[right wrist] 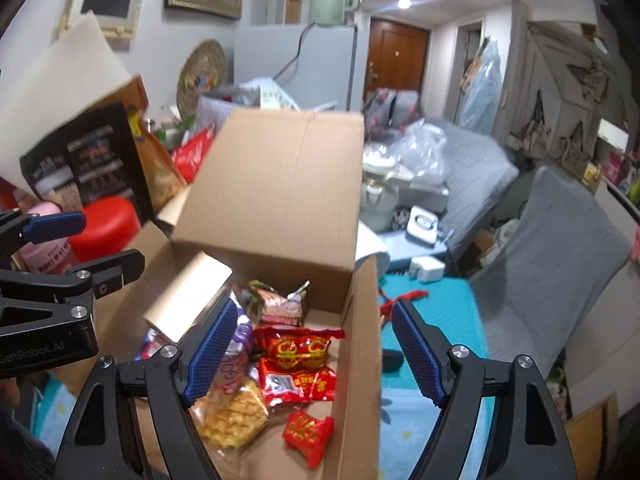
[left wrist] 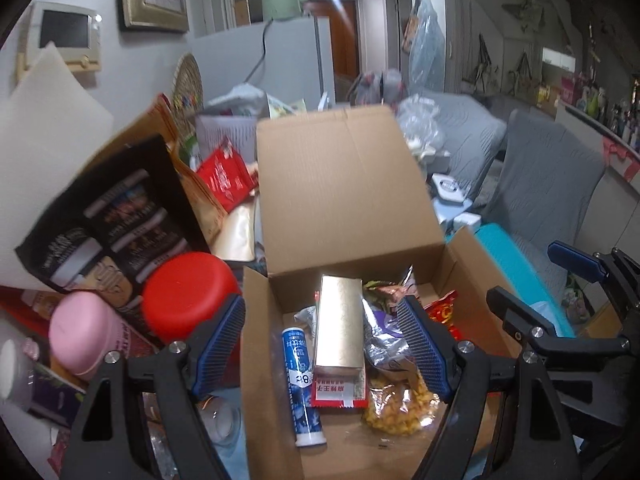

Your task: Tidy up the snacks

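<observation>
Both tools are hanging wide open over the cardboard box [left wrist: 348,184], grasping nothing. The left tool [left wrist: 324,344] is hovering above the gold carton [left wrist: 340,328]; the right tool [right wrist: 316,354] is straddling the box's wall.

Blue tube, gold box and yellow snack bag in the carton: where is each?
blue tube [left wrist: 301,380], left wrist view, middle of its printed body.
gold box [left wrist: 340,324], left wrist view, its shiny top face.
yellow snack bag [right wrist: 234,414], right wrist view, its clear front.
</observation>
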The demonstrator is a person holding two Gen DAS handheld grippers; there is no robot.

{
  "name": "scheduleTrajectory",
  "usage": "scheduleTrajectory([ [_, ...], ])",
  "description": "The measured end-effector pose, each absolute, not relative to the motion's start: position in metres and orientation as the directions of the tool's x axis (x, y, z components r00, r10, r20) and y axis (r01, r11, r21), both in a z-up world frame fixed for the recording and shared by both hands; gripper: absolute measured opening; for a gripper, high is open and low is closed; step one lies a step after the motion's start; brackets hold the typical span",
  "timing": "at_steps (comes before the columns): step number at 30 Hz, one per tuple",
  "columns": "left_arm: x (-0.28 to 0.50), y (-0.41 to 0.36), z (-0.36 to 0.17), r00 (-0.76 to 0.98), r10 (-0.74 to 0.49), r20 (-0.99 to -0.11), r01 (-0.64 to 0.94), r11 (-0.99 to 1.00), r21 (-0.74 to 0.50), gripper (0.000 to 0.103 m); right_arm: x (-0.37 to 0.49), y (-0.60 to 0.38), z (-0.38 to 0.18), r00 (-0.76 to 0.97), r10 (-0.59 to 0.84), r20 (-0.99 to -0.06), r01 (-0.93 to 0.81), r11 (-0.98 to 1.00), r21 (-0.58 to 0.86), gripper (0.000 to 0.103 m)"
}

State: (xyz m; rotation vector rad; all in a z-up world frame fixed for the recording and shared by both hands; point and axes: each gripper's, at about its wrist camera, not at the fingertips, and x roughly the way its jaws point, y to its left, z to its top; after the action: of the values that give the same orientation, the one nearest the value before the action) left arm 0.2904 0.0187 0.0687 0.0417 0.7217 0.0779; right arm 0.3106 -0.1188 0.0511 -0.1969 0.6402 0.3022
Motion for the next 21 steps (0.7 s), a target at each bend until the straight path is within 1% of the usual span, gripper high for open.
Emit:
scheduleTrajectory([
  [7,0.24,0.018,0.107,0.816,0.07,-0.574,-0.046,0.997,0.057,0.079,0.262,-0.127,0.093,0.818,0.213,-0.535,-0.311,0.945,-0.099,0.08],
  [15,0.18,0.014,0.138,0.873,0.057,-0.484,-0.03,0.998,0.063,0.079,0.202,-0.139,0.128,0.868,0.198,-0.456,-0.279,0.953,-0.117,0.081],
  [16,0.17,0.013,0.141,0.88,0.055,-0.472,-0.028,0.998,0.065,0.079,0.193,-0.142,0.132,0.874,0.197,-0.444,-0.275,0.954,-0.119,0.081],
  [18,0.155,0.013,0.144,0.89,0.049,-0.454,-0.022,0.998,0.064,0.081,0.178,-0.145,0.136,0.884,0.195,-0.426,-0.269,0.955,-0.123,0.086],
  [21,0.129,0.01,0.147,0.903,0.039,-0.429,-0.011,0.998,0.069,0.083,0.154,-0.151,0.14,0.895,0.198,-0.4,-0.264,0.957,-0.117,0.086],
])
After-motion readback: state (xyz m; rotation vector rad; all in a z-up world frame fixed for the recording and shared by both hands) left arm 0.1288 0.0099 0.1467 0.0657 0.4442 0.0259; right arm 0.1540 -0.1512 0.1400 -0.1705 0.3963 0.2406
